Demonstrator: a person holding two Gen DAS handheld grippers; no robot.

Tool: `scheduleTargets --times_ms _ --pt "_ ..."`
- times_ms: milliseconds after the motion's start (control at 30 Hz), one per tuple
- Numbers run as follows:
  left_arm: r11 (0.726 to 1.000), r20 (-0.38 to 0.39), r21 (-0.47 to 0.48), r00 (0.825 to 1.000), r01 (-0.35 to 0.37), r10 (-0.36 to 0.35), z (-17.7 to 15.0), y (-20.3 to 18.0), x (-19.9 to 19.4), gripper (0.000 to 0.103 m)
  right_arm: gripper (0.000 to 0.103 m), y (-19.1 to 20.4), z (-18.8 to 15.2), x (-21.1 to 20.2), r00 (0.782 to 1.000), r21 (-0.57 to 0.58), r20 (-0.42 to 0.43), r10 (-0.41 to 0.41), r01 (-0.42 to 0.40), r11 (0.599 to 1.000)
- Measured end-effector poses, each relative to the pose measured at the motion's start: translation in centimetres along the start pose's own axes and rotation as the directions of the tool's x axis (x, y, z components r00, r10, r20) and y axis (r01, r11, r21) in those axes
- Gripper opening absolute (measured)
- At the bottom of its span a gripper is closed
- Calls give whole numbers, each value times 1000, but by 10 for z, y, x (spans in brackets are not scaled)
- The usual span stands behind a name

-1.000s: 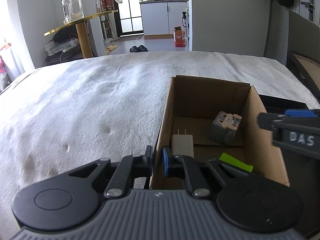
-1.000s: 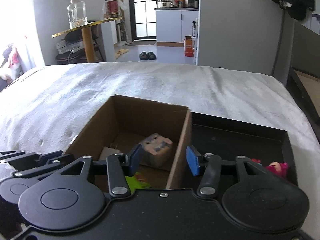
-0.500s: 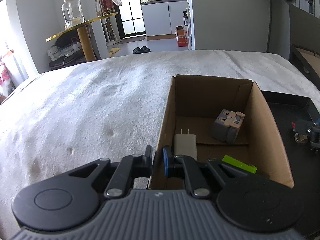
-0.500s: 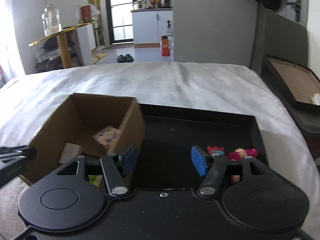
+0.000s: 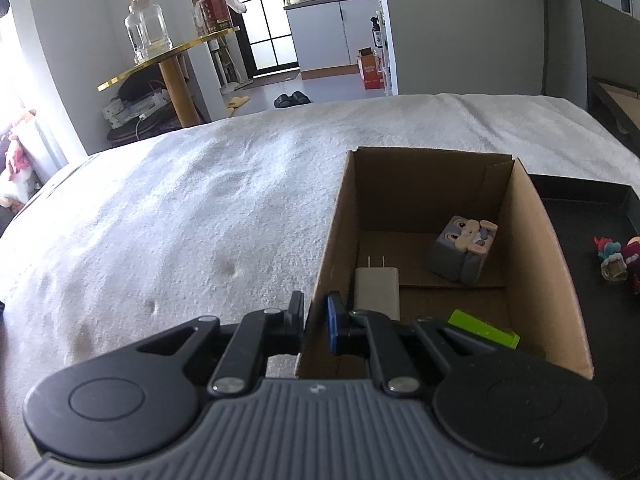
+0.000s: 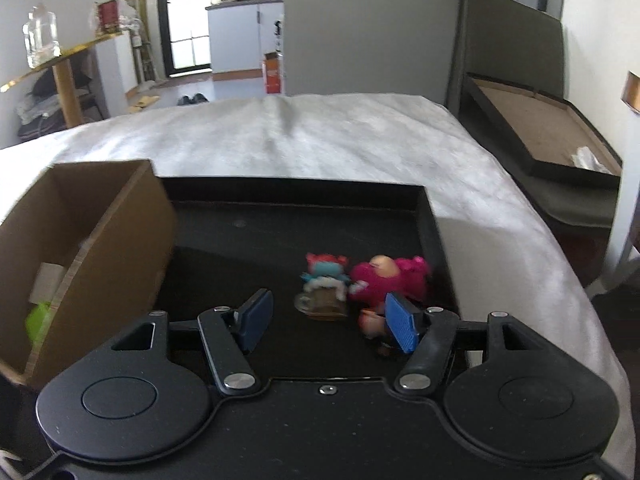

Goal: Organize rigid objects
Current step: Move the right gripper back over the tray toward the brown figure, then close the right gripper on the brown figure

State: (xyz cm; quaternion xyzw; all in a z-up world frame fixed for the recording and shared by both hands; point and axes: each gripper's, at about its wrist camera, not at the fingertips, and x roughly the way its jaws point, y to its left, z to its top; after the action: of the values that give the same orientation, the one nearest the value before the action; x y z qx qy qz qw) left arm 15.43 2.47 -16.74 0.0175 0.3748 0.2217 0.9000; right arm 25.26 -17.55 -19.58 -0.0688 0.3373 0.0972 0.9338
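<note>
Nearest, our left tool [image 5: 314, 316] pinches the cardboard box [image 5: 532, 240] wall to steady it. Our right tool [image 6: 326, 316] gapes empty over the black tray [image 6: 240, 224], toy figures [image 6: 360, 280] just beyond, ready for picking.

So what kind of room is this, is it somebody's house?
Most likely a home, probably a bedroom: the cardboard box and black tray sit on what looks like a bed with a white cover. Through the doorway there are slippers on the floor and kitchen cabinets with pots on top.
</note>
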Motion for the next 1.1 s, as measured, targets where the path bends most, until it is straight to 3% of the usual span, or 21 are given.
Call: scheduleTargets --times_ms 500,767,800,833,1000,1100 --pt "997 -7 38 997 -71 71 3 -11 2 12 62 -37 -6 30 996 32 -38 -77 78 996" --pt "994 -16 55 996 -92 93 5 -16 1 12 62 -36 -7 45 997 -7 -56 -62 61 998" --pt "994 -15 54 996 -90 91 5 -16 1 12 58 -36 -8 48 996 -10 -68 -61 60 998" --pt "994 -16 55 996 -90 91 5 -16 1 12 45 -37 -9 51 995 -9 -81 -57 56 998" --pt "992 -36 70 994 -101 103 7 -20 3 13 43 -39 -11 41 997 -9 -70 -40 39 999" --pt "995 -52 45 995 -85 87 9 -20 3 18 43 -37 -9 34 997 -14 -63 -34 33 999"
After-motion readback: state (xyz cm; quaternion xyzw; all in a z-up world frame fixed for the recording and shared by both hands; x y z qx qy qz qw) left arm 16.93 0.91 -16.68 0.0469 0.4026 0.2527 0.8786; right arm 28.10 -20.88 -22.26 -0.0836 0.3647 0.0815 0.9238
